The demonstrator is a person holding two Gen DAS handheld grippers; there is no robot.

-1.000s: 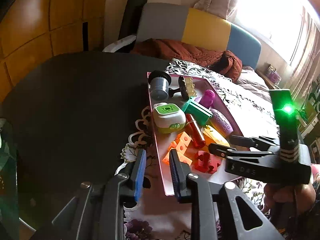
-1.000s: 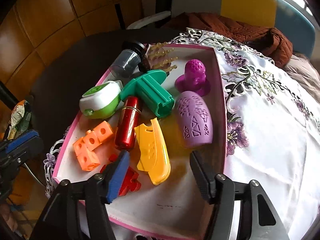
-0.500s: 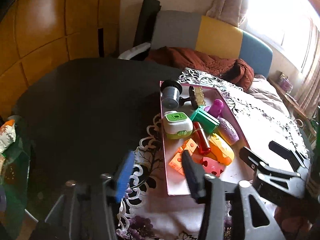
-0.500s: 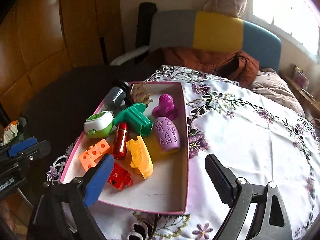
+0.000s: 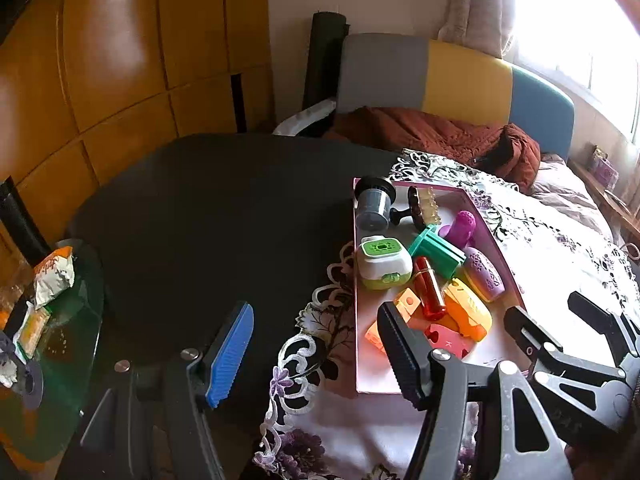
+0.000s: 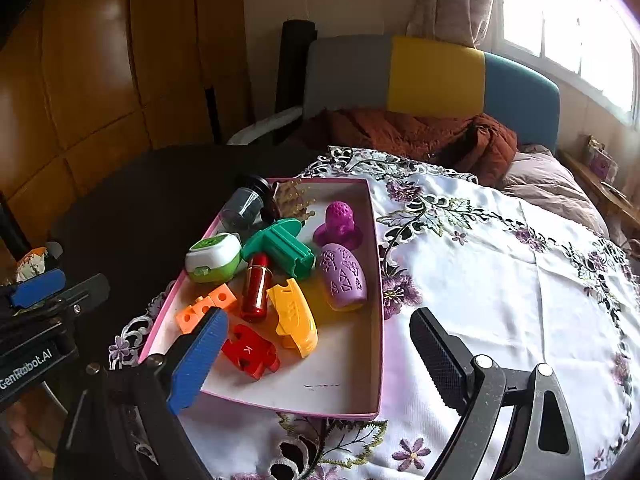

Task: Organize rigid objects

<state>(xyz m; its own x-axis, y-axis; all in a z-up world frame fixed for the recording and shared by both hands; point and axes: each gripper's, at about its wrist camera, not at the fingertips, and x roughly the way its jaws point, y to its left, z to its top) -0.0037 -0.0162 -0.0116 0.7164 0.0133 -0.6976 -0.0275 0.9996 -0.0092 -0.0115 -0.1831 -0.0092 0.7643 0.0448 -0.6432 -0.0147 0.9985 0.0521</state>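
A shallow pink tray (image 6: 376, 288) is seen on the embroidered white cloth (image 6: 500, 280) that covers part of the dark table (image 5: 224, 216). The rigid objects are gathered in it: a grey cylinder (image 6: 242, 206), a white-and-green case (image 6: 214, 258), a teal T-shaped piece (image 6: 282, 246), a red tube (image 6: 256, 286), a purple patterned shell (image 6: 344, 280), a purple knob (image 6: 339, 226), a yellow clip (image 6: 294, 316), orange cubes (image 6: 204, 308) and a red puzzle piece (image 6: 250, 354).

Both claws are held wide and empty; their jaws have just been opening, and nothing is seen between the pads. The right claw (image 6: 316, 356) is poised above the tray's near end. The red puzzle piece and the yellow clip lie just ahead of it, between the lines of its two fingers. The left claw (image 5: 316, 344) is set off to the tray's left, mostly over bare table, with only its right-hand finger overlapping the tray's near corner.

The right hand is therefore judged the nearer to the objects. The red tube and the yellow clip lie with their long axes running roughly away from the right claw, so a grip across their width would be favoured.

The tray's near part is left bare.
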